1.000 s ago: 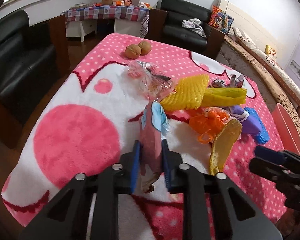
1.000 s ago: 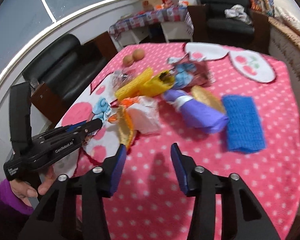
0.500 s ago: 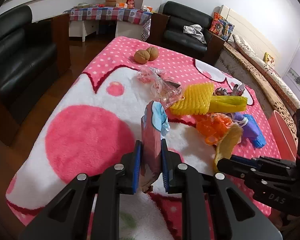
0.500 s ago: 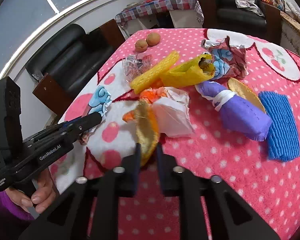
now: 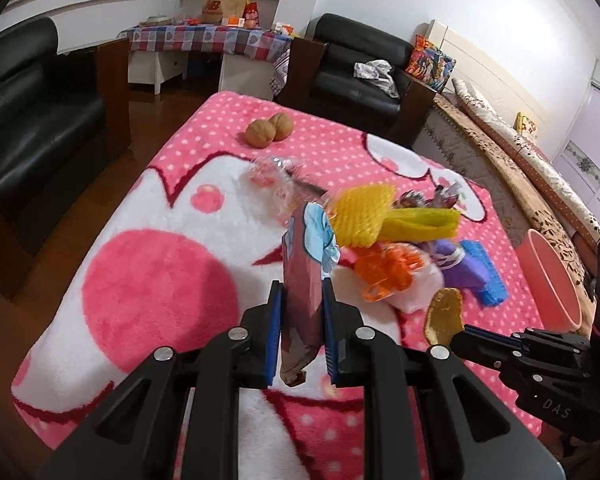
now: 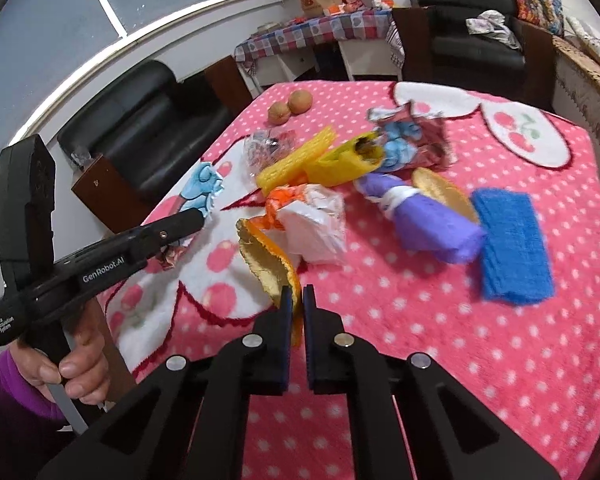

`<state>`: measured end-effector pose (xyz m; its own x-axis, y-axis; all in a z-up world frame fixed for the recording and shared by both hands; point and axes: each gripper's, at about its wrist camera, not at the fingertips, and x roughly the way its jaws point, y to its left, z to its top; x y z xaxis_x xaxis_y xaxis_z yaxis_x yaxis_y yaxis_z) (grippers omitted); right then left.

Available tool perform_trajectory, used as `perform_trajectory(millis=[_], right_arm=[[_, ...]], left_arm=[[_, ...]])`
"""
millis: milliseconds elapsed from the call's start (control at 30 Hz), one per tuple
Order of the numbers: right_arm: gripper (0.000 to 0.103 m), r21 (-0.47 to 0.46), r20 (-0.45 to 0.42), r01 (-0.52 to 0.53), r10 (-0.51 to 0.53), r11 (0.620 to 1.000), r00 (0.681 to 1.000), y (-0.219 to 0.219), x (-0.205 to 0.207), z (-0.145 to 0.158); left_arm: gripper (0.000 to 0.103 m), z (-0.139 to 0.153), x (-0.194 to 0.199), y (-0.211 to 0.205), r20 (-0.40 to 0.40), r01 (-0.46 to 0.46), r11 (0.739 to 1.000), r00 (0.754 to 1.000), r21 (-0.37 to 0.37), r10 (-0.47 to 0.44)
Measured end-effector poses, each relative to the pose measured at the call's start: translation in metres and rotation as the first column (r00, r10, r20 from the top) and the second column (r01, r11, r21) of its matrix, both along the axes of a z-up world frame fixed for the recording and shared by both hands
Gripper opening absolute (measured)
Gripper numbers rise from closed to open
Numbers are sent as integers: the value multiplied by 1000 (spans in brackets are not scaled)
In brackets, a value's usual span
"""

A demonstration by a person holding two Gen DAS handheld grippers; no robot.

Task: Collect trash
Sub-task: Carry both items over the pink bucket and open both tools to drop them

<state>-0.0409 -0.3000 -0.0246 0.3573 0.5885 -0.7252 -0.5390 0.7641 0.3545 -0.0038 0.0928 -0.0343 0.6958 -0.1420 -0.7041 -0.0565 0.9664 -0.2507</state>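
Observation:
My left gripper (image 5: 300, 300) is shut on a brown and blue snack wrapper (image 5: 304, 268) and holds it upright above the pink blanket (image 5: 160, 280). It also shows in the right wrist view (image 6: 202, 184). My right gripper (image 6: 296, 300) is shut on a gold and orange paper piece (image 6: 268, 260), which also shows in the left wrist view (image 5: 444, 316). A pile of trash lies beyond: yellow foam net (image 6: 296, 160), white paper wad (image 6: 316, 224), purple roll (image 6: 424, 216), blue sponge cloth (image 6: 512, 244), clear plastic wrapper (image 6: 268, 146).
A pink bin (image 5: 548, 280) stands off the table's right edge. Two walnuts (image 5: 268, 130) lie at the far side. Black sofas (image 5: 32, 120) stand left and behind. A checked-cloth side table (image 5: 204, 40) is at the back.
My right gripper moved in from open and closed on the gold and orange piece, lifting it slightly. My left gripper rose and drew back with the wrapper.

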Motion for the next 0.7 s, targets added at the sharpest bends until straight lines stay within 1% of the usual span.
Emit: perform_trajectory(millis=[167, 300, 433, 600, 700], right_arm=[[5, 18, 29, 65, -65, 998, 997, -29, -2, 8], [5, 37, 49, 123, -124, 992, 991, -56, -4, 15], [5, 42, 63, 166, -169, 985, 984, -75, -3, 20], [5, 52, 75, 236, -240, 970, 968, -103, 2, 24], [5, 56, 104, 291, -295, 955, 950, -125, 2, 31]], left_arm=[[18, 10, 0, -12, 22, 35, 999, 999, -6, -35], [18, 18, 2, -25, 38, 63, 998, 997, 7, -63], [18, 23, 8, -40, 38, 89, 996, 995, 9, -90], [18, 29, 15, -64, 42, 138, 990, 990, 4, -138], [18, 35, 20, -79, 53, 174, 985, 983, 5, -174]])
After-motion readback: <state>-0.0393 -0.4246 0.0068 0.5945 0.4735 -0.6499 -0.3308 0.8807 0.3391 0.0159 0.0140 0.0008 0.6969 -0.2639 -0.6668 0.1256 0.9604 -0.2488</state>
